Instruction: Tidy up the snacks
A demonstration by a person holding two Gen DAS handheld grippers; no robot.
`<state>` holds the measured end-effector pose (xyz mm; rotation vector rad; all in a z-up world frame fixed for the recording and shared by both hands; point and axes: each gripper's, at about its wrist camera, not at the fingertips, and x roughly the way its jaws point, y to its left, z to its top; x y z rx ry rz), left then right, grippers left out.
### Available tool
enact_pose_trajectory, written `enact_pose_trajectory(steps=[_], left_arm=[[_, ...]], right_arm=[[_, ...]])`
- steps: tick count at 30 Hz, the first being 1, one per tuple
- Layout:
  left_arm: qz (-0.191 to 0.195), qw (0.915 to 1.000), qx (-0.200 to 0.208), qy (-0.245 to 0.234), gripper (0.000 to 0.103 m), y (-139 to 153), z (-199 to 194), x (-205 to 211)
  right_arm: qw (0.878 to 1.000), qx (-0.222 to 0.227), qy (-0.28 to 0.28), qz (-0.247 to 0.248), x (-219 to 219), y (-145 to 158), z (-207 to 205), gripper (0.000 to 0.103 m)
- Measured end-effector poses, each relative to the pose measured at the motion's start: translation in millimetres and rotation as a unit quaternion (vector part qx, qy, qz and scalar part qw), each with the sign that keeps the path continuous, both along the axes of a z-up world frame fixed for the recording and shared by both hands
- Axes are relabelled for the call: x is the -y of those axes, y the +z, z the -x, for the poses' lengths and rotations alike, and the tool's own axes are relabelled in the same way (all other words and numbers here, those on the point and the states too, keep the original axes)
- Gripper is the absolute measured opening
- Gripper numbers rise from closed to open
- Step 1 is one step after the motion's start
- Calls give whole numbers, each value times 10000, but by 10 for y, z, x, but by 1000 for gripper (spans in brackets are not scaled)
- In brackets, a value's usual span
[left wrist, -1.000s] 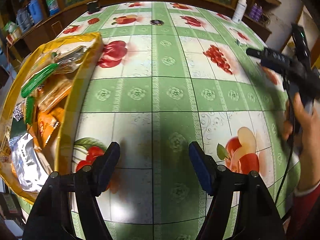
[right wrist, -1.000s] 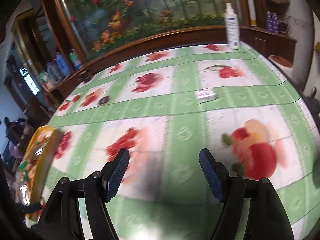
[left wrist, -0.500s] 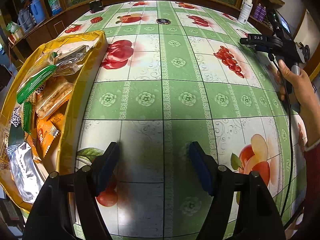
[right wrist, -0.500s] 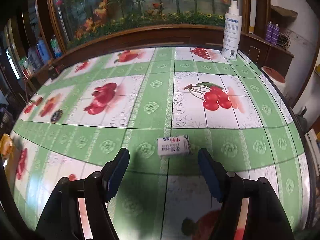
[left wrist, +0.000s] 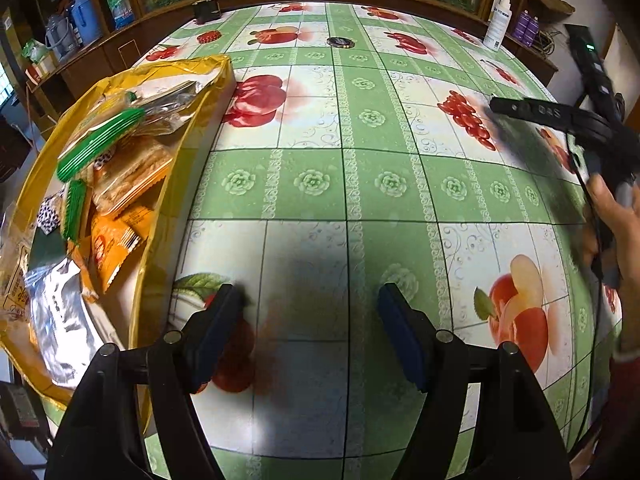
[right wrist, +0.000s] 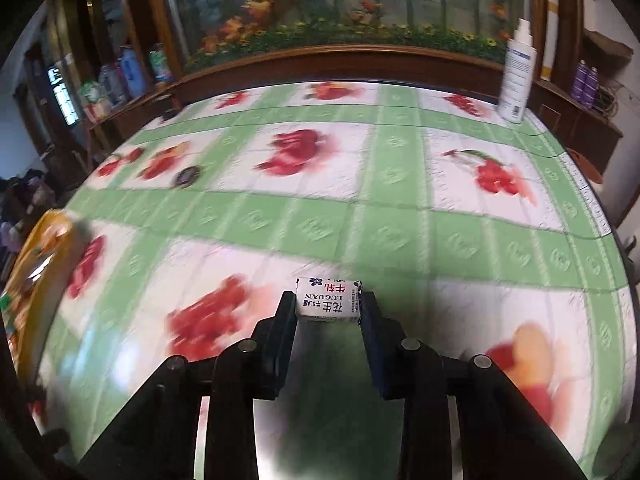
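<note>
right gripper [right wrist: 329, 307] pinches candy [right wrist: 329, 299] by its ends, probably bound for the box | candy lifted over mid-bench [right wrist: 400, 216] | left gripper [left wrist: 310, 332] agape, idle beside box [left wrist: 160, 240] at left edge

Bare tablecloth [left wrist: 360, 184] offers passage; yellow snack bag [left wrist: 160, 240] blocks left.
</note>
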<state>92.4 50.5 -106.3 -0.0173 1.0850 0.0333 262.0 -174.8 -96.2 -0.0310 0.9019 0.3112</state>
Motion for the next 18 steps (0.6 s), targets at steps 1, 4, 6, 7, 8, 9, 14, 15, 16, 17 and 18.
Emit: enact_pose_trajectory(steps=[1, 4, 6, 7, 8, 9, 14, 15, 16, 17, 18], left_arm=[[-42, 10000, 72, 16, 72, 7, 34, -9], [-283, 9994, 213, 67, 72, 16, 129, -27], [-299, 9991, 287, 70, 72, 29, 200, -49], [-323, 9989, 323, 101, 72, 41, 235, -64], [-332, 9987, 358, 124, 72, 55, 265, -78], [-337, 9985, 393, 158, 72, 75, 298, -94], [-347, 9970, 588, 377, 72, 184, 428, -197], [-264, 9971, 600, 378, 72, 201, 448, -223], [-197, 9970, 625, 402, 71, 219, 472, -248], [-150, 9968, 653, 426, 69, 233, 495, -269], [-123, 9965, 682, 461, 65, 246, 516, -290]], right_arm=[[9999, -3, 115, -70, -72, 22, 135, 33], [9985, -20, 435, -339, -252, 88, 533, 33], [9968, -19, 617, -515, -351, 129, 814, 33], [9953, -61, 712, -651, -396, 142, 948, 33], [9934, -114, 804, -809, -439, 149, 1075, 33], [9918, -144, 872, -923, -473, 154, 1178, 33], [9857, -306, 1090, -1252, -649, 137, 1626, 33], [9845, -338, 1118, -1306, -673, 133, 1686, 33], [9833, -361, 1148, -1363, -696, 133, 1741, 33], [9828, -374, 1173, -1375, -716, 136, 1783, 33], [9823, -391, 1199, -1386, -740, 136, 1825, 33]])
